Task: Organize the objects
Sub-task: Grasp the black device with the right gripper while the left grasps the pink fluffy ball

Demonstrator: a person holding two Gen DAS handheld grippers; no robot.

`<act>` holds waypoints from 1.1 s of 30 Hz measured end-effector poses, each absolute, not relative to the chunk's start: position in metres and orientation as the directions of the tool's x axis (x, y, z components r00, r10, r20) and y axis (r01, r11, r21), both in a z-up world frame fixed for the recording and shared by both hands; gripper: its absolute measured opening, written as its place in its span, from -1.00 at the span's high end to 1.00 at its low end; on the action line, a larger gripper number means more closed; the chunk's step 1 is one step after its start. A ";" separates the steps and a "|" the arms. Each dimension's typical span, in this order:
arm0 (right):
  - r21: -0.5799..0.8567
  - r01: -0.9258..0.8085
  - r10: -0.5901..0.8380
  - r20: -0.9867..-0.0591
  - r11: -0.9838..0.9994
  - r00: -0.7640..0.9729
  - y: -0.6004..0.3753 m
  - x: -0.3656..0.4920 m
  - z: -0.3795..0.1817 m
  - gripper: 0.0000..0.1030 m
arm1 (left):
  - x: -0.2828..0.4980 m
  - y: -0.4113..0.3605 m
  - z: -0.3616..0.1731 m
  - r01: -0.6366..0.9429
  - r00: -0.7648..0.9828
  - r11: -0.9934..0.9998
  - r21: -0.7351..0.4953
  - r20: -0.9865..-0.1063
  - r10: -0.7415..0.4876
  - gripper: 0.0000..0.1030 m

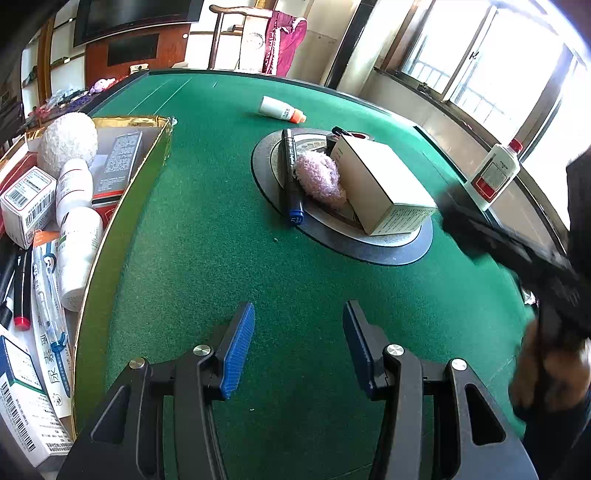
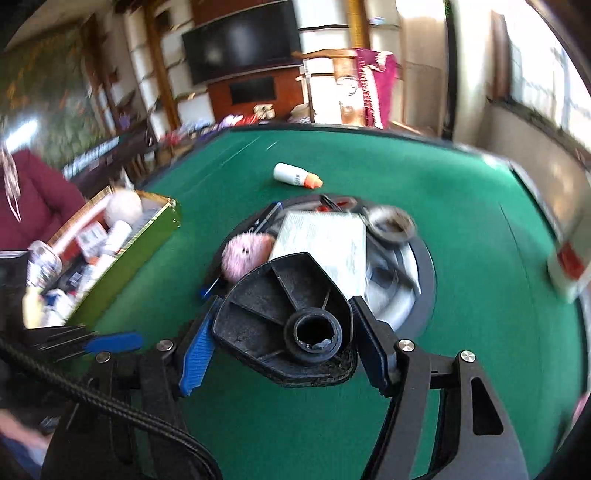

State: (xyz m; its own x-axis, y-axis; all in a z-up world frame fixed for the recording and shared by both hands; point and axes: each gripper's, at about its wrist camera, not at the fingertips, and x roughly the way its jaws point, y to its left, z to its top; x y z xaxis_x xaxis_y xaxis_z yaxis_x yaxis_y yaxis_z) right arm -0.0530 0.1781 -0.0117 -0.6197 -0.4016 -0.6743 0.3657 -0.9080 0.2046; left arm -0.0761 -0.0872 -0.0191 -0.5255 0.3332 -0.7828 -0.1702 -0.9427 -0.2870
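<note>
On the green felt table [image 1: 229, 258], the round recessed tray [image 1: 399, 251] at centre serves as landmark. Left of the tray stands a gold-rimmed open box [image 1: 147, 155], filled: white fluffy ball [image 1: 68, 138], white bottles [image 1: 79, 243], barcoded cartons [image 1: 26, 203], pens [image 1: 22, 288], a printed sachet [image 1: 122, 155]. Tray contents, largest first: white carton [image 1: 384, 188] lying tilted, pink fuzzy toy [image 1: 319, 179] touching the carton's left side, black marker with blue end [image 1: 290, 177] along the tray's left rim, a tape roll [image 2: 391, 221] at the carton's far right. Beyond the tray, a small white bottle with orange cap [image 1: 282, 109] lies on its side on the felt. Right of the tray, at the table edge, a white bottle with red cap and label [image 1: 493, 173] stands upright. Left gripper [image 1: 299, 347] hovers over bare felt on the near side of the tray, jaws apart, nothing between them. Right gripper [image 2: 282, 343], just near of the tray, is clamped on a black ribbed plastic part with a round socket [image 2: 284, 317]; pads press both its sides. Room beyond the tray: wall-mounted television [image 1: 136, 14], wooden chair with magenta cloth [image 1: 284, 40]; windows [image 1: 480, 62] to the right.
</note>
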 end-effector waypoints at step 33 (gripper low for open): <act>0.471 0.254 -0.518 -0.602 -0.845 -0.607 0.226 -0.074 -0.023 -0.32 | -0.205 -0.018 -0.002 -0.183 -0.451 -0.967 -0.176 -0.859 0.241 0.51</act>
State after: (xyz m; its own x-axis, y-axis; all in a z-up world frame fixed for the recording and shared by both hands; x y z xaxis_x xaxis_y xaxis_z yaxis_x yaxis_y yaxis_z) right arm -0.0736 0.2264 -0.0228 -0.6075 -0.5184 -0.6018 0.2537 -0.8446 0.4715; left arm -0.2047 -0.0180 -0.0022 -0.4513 0.2415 -0.8591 -0.1831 -0.9673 -0.1757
